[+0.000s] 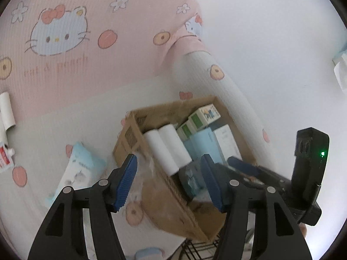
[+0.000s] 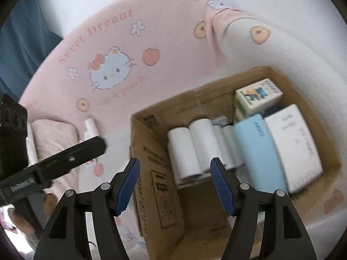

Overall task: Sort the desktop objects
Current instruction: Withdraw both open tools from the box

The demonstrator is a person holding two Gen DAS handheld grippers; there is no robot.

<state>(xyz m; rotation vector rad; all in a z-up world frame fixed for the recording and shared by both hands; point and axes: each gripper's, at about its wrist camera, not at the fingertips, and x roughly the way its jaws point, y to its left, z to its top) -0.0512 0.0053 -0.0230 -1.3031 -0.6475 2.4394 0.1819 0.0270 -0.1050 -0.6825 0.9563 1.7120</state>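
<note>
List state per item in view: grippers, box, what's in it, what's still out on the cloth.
left gripper: open, empty
right gripper: open, empty
cardboard box: open top, partly filled
white rolls: lying in box, side by side
light blue box: in box
wipes pack: lying on cloth, outside box

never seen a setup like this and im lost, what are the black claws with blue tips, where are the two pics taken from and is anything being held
The claws are hand-held grippers, one in each of a person's hands, with a fisheye camera on each looking along its fingers. One picture comes from the left gripper, the other from the right gripper. Both stand open with nothing between the blue pads.

Below them is a cardboard box on a pink and white cartoon-cat blanket. Inside lie white rolls, a light blue box, a white box and a small green and white carton.

Still outside: a light blue soft pack and a red and white tube in the left view, a white bottle in the right.
</note>
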